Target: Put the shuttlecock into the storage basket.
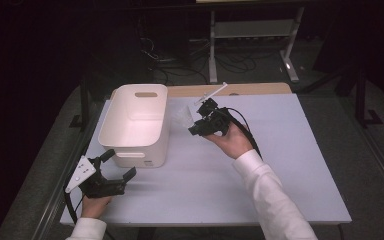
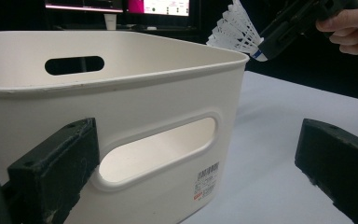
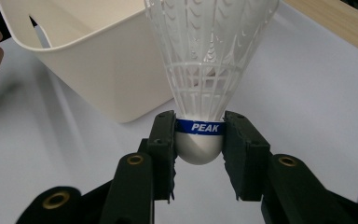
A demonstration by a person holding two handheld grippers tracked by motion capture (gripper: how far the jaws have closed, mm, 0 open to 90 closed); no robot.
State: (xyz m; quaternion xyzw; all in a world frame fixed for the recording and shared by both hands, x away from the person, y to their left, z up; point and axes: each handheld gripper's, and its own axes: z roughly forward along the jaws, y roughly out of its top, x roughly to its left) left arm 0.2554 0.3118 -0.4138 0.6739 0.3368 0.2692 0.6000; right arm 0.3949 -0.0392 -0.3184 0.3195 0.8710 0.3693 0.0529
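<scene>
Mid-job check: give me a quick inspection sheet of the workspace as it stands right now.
Surface: pale table, with a wooden strip along the far edge.
Job's things: white plastic shuttlecock with a blue PEAK band, held off the table beside the bin; white handled bin upright on the table, no contents seen.
Clutter: nothing seen on the table.
Tongs: right tongs clamped on the shuttlecock's cork base, skirt pointing away from the hand; left tongs open, at the bin's near end by its handle slot, holding nothing.
Cables: a black cable trails from the right tongs; tangled cables on the floor beyond the table.
Surroundings: dark room, a white frame stand behind the table, lit monitors beyond the bin.
</scene>
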